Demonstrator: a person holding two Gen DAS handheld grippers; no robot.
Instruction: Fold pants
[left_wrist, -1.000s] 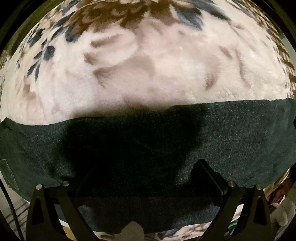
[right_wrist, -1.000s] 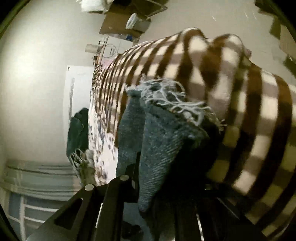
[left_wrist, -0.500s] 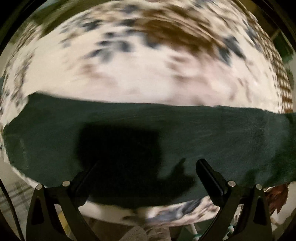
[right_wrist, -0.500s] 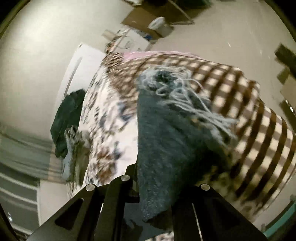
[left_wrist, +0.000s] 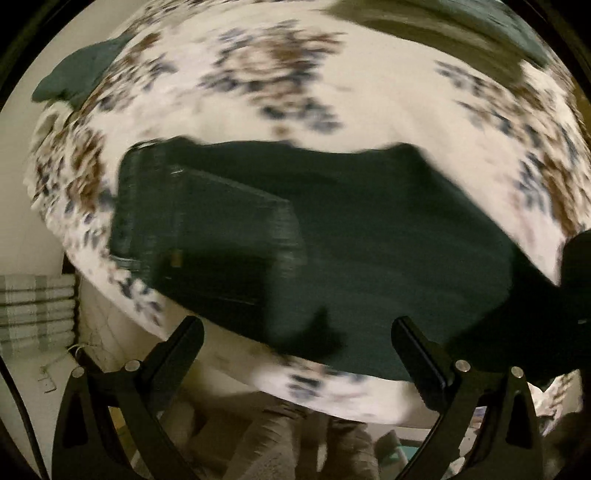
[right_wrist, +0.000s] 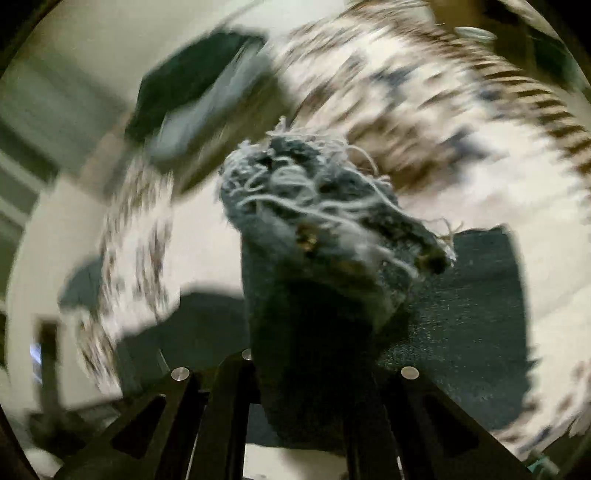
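Note:
Dark denim pants (left_wrist: 332, 236) lie flat on the floral blanket (left_wrist: 369, 88), waistband and back pocket to the left in the left wrist view. My left gripper (left_wrist: 295, 332) is open and empty, held above the pants' near edge. My right gripper (right_wrist: 299, 369) is shut on the frayed pant-leg hem (right_wrist: 314, 206), which bunches up between the fingers and hangs over the rest of the pants (right_wrist: 461, 314) below. Both views are blurred by motion.
Another dark garment (left_wrist: 77, 74) lies at the blanket's far left corner; it also shows in the right wrist view (right_wrist: 195, 99). A brown striped blanket (right_wrist: 535, 92) covers the far end. The bed edge and floor (left_wrist: 280, 435) are below the left gripper.
My left gripper has drawn back and up from the pants, so their whole upper part shows. My right gripper has swung the held hem over toward the pants on the bed.

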